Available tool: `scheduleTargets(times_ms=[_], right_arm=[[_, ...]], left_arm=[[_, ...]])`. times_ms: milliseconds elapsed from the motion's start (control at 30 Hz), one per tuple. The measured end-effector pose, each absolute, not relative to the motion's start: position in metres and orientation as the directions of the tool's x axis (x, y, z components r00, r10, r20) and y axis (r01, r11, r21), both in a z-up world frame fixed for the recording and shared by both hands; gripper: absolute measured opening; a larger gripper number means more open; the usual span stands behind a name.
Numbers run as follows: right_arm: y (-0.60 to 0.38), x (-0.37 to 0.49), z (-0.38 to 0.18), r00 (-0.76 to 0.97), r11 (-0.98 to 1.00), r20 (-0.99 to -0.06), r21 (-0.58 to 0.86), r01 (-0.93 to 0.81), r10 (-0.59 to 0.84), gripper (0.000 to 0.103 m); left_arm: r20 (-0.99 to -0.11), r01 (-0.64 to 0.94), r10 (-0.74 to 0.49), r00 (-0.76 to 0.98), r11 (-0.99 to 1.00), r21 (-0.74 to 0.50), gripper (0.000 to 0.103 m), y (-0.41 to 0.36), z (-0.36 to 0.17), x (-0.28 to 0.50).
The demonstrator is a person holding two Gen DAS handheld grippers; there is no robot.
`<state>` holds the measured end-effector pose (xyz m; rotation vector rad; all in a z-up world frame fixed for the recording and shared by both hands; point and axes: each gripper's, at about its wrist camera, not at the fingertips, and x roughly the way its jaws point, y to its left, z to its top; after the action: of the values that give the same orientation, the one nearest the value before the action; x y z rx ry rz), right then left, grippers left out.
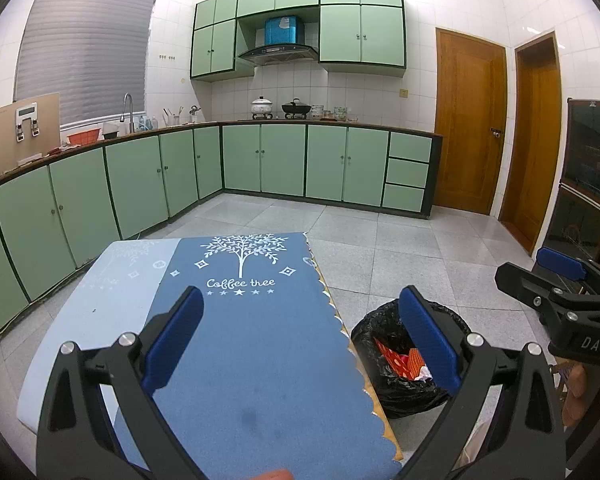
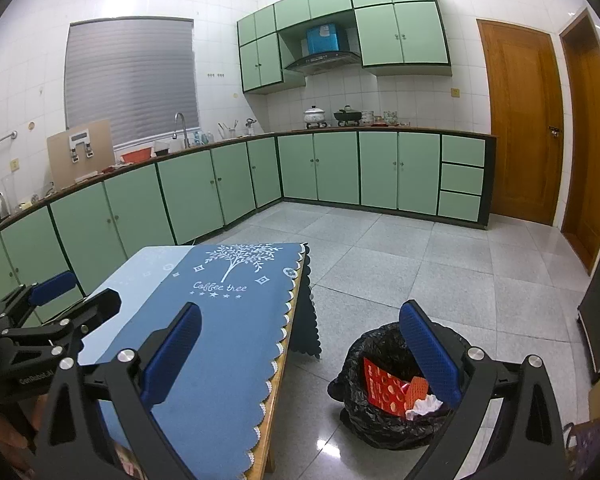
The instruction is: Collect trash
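Note:
A bin lined with a black bag (image 1: 384,336) (image 2: 374,356) stands on the floor right of the table. Inside it lie a red packet (image 2: 384,388) (image 1: 396,360), an orange wrapper (image 2: 418,390) and crumpled white paper (image 2: 424,406). My left gripper (image 1: 300,340) is open and empty above the blue tablecloth (image 1: 260,340); it also shows in the right wrist view (image 2: 76,296). My right gripper (image 2: 300,348) is open and empty, spanning the table edge and the bin; it shows at the right of the left wrist view (image 1: 540,268).
The table (image 2: 272,408) carries a blue "Coffee tree" cloth (image 2: 228,320). Green cabinets (image 1: 140,176) and a counter line the left and back walls. Two wooden doors (image 1: 468,128) stand at the right. A dark cabinet (image 1: 588,176) is far right. The floor (image 2: 420,264) is grey tile.

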<state>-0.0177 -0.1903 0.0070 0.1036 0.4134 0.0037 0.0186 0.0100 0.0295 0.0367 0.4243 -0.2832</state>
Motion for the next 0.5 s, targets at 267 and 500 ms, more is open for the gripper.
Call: scheduleTargets(times_ms=[267,500], right_arm=[[-0.1898,-0.0175,0.0064,0.916,0.995,-0.401,0.101,0.018,0.024,0.097],[-0.1896,-0.0176,0.0059,0.916,0.995,-0.401,0.1,0.018,0.024,0.097]], left_arm=[[-0.411,0.279,-0.264,0.873,0.96,-0.023,0.095,0.0104,0.0295,0.0185],[-0.409,0.279,-0.264,0.873,0.96,-0.024,0.095,0.0096,0.0294,0.0184]])
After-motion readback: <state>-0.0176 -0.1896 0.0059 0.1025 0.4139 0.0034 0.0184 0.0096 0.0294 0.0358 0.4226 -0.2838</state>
